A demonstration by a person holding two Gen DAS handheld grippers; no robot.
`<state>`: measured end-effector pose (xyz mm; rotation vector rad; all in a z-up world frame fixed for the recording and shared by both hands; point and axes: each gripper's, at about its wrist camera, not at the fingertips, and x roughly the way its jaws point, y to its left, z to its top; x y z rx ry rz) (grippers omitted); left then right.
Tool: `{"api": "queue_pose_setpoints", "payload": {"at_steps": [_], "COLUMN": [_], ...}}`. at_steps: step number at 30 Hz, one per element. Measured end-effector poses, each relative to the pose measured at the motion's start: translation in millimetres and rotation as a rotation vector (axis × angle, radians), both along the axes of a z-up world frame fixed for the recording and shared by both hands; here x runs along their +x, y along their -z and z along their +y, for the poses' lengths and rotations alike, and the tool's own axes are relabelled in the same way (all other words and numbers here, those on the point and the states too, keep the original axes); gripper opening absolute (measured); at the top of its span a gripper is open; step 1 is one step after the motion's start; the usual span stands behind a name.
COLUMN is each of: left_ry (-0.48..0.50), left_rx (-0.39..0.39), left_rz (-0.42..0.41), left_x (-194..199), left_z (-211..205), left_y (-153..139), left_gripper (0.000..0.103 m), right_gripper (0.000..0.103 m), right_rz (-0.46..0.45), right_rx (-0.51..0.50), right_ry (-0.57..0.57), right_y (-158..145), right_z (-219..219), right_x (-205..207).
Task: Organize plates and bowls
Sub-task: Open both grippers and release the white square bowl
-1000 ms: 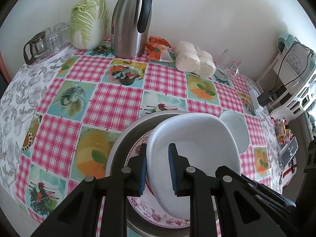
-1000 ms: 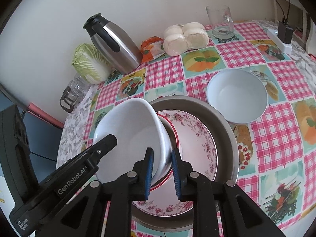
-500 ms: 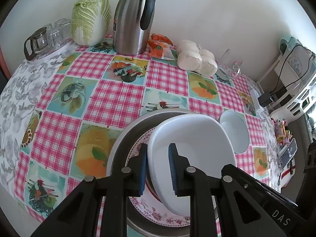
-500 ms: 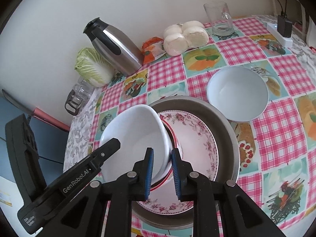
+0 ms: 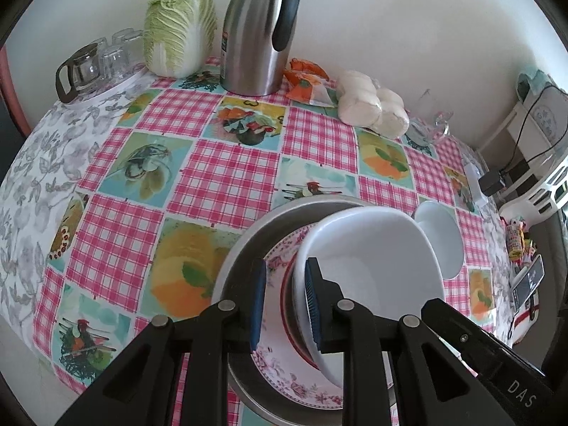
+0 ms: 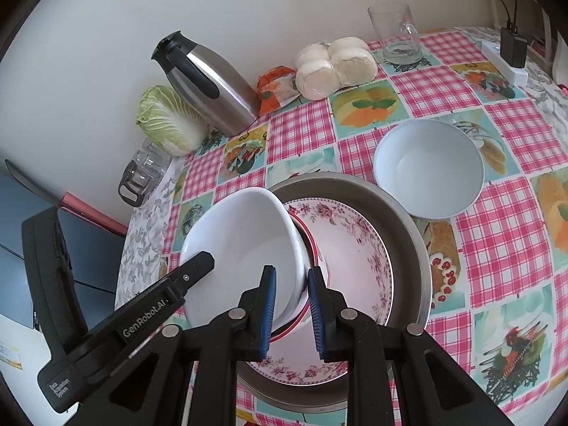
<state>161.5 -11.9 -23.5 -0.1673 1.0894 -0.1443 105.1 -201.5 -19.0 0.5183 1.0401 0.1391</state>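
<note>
Tilting over the floral-rimmed plate (image 6: 355,266) inside the grey metal basin (image 6: 408,220), the white ceramic bowl (image 6: 245,248) is pinched by both tools, left (image 5: 284,301) and right (image 6: 289,305); shallow rim grips risk slipping.

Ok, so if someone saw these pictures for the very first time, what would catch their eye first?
Probably the tilted white ceramic bowl, with both the left gripper and the right gripper straddling its rim, over a pink floral plate inside a round metal pan. Next, the loud pink checked tablecloth, and the shiny steel thermos jug by the wall beside a pale green napa cabbage.
</note>
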Motion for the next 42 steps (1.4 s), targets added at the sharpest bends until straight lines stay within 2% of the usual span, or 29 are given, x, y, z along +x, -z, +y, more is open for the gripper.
{"api": "queue_pose_setpoints", "payload": {"at_steps": [2,6,7,8,9,10,11,14,16,17,18,20,22,27,29,32,42], "left_ry": [-0.005,-0.012,-0.015,-0.020,-0.026,-0.031,-0.036,-0.056,-0.070,-0.081,-0.088,-0.104,-0.118,-0.149,-0.163,-0.178,-0.178], "left_rx": [-0.004,-0.005,-0.007,-0.009,-0.013,-0.015,-0.013,0.000,0.008,0.016,0.022,0.032,0.037,0.069,0.101,0.140,0.150], "left_rz": [-0.006,-0.019,-0.021,-0.021,-0.022,-0.024,-0.025,-0.030,-0.032,-0.034,-0.038,-0.046,-0.053,-0.078,-0.102,-0.134,-0.163], "left_x": [-1,-2,-2,-2,-2,-2,-2,-3,-3,-3,-3,-4,-4,-5,-7,-9,-15], "left_z": [1,3,4,5,7,8,9,13,16,18,19,23,26,30,31,30,16], "left_y": [-2,-6,-7,-8,-9,-9,-10,-11,-11,-11,-12,-13,-13,-13,-15,-20,-28], "left_gripper": [0.028,0.048,0.052,0.059,0.061,0.061,0.061,0.062,0.068,0.076,0.079,0.080,0.083,0.094,0.103,0.103,0.103], "right_gripper": [0.021,0.021,0.027,0.033,0.045,0.050,0.050,0.063,0.067,0.070,0.075,0.079,0.091,0.103,0.103,0.103,0.103], "right_rz": [-0.006,-0.022,-0.025,-0.030,-0.036,-0.043,-0.049,-0.057,-0.062,-0.066,-0.070,-0.077,-0.084,-0.109,-0.114,-0.119,-0.138], "right_rx": [0.000,-0.012,-0.017,-0.019,-0.023,-0.037,-0.051,-0.070,-0.088,-0.091,-0.091,-0.093,-0.093,-0.100,-0.106,-0.096,-0.071], "right_ry": [0.001,0.008,0.010,0.015,0.020,0.026,0.033,0.053,0.061,0.066,0.068,0.070,0.071,0.073,0.079,0.091,0.117], "right_y": [-2,-8,-9,-11,-13,-15,-17,-19,-20,-20,-20,-20,-20,-22,-23,-23,-25], "right_z": [0,-1,-1,-2,-3,-4,-5,-9,-11,-13,-14,-15,-16,-17,-18,-21,-40], "right_x": [-1,-4,-4,-5,-5,-6,-7,-7,-7,-7,-7,-7,-7,-9,-9,-10,-16]}}
